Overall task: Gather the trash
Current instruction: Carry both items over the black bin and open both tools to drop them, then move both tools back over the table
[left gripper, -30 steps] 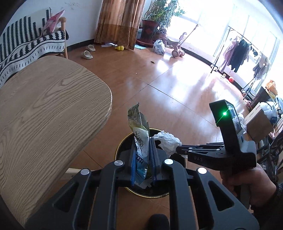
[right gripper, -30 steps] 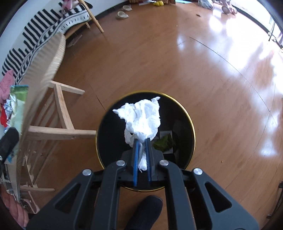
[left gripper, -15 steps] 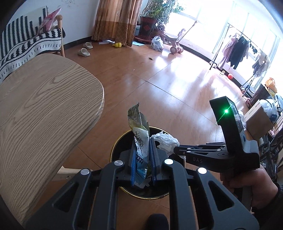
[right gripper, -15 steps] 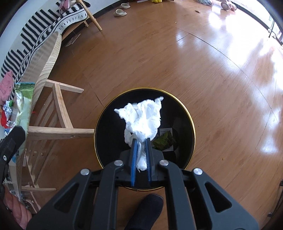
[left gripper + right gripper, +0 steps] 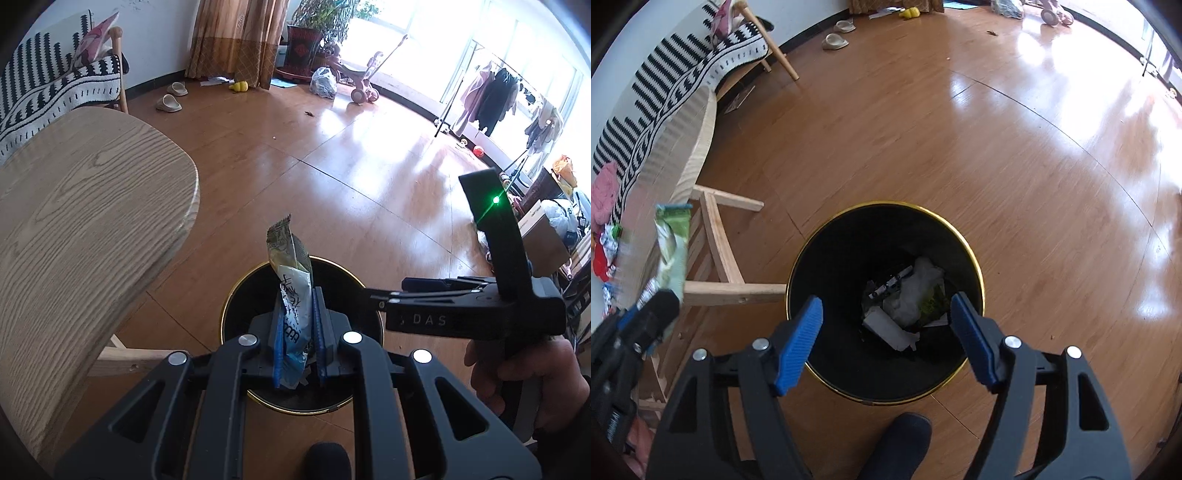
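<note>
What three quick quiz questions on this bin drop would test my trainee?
1. True or false: the right gripper stands with open jaws, nothing between them.
2. What does the left gripper hold? A) white tissue B) snack wrapper C) slipper
3. Where does the crumpled tissue lie?

Key:
1. True; its jaws have just been opening.
2. B.
3. Inside the black bin, on the other trash at its bottom.

Wooden floor point(image 5: 923, 140) carries a black bin point(image 5: 831, 258), slippers point(image 5: 834, 41) and a table point(image 5: 74, 221).
</note>
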The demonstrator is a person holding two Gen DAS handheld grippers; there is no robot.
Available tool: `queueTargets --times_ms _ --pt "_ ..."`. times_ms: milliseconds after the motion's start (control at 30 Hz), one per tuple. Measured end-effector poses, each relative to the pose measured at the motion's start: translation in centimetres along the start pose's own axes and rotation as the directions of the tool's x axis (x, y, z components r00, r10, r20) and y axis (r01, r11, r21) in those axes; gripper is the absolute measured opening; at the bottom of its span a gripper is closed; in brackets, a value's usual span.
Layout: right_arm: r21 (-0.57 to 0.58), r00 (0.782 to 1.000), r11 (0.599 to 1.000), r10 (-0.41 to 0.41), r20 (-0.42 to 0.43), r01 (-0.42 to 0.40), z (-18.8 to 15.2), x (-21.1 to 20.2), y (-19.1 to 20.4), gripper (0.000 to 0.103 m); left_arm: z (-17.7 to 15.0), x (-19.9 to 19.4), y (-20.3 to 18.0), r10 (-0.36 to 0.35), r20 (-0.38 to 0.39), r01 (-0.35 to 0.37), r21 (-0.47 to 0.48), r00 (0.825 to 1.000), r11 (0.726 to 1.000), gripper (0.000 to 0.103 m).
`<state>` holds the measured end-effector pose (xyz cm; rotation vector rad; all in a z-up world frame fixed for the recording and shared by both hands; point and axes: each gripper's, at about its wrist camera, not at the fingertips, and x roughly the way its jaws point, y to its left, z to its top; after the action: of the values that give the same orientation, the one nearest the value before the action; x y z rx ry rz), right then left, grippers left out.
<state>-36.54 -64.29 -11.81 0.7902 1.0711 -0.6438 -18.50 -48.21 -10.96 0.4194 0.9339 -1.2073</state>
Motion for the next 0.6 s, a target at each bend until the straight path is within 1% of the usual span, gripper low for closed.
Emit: queueTargets --times_ms 100,233,300,333,367,433,500,533,567,600 --pt "0.035 1.000 0.999 -0.018 0.017 0.018 0.2 -0.7 -1.1 0.071 -0.1 0.7 -0.1 -0.014 -0.014 0.014 0.001 1.000 1.000 0.013" --pt "0.097 0.997 0.995 -0.045 0.060 0.039 0.5 -1.9 -2.6 0.073 -0.3 1.8 -0.6 -0.065 -0.034 0.064 -0.008 0.997 0.998 0.014" --pt "0.120 0.995 0.992 -0.054 0.083 0.044 0.7 -2.5 -3.1 0.075 -0.4 2.3 -0.9 -0.072 -0.045 0.072 0.010 0.996 0.997 0.026" --pt "0.130 0.994 0.990 -0.059 0.096 0.047 0.7 -2.8 -3.2 0.076 -0.5 2.5 -1.1 -0.066 -0.052 0.067 0.022 0.996 0.998 0.047" --pt "0.137 0.992 0.989 -0.063 0.105 0.049 0.8 -3.1 -3.4 0.076 -0.5 2.6 -1.2 -0.054 -0.053 0.056 0.029 0.997 0.998 0.063" --pt "0.143 0.992 0.989 -0.061 0.114 0.044 0.9 -3.4 -3.4 0.077 -0.4 2.5 -1.2 -0.042 -0.045 0.044 0.037 0.998 0.998 0.064" --pt "0.144 0.991 0.989 -0.060 0.117 0.043 1.1 -3.5 -3.0 0.077 -0.3 2.3 -0.9 -0.045 -0.047 0.047 0.026 0.998 0.999 0.066" --pt "0.141 0.991 0.989 -0.058 0.119 0.041 1.1 -3.6 -2.8 0.077 -0.2 2.1 -0.6 -0.047 -0.043 0.048 0.018 0.998 0.999 0.070" --pt "0.138 0.991 0.990 -0.056 0.121 0.039 1.2 -3.6 -2.4 0.077 -0.1 1.8 -0.4 -0.046 -0.038 0.047 0.010 0.998 0.999 0.078" --pt "0.135 0.991 0.990 -0.054 0.123 0.037 1.3 -3.7 -2.1 0.078 -0.1 1.5 -0.2 -0.045 -0.032 0.045 0.003 0.998 0.999 0.081"
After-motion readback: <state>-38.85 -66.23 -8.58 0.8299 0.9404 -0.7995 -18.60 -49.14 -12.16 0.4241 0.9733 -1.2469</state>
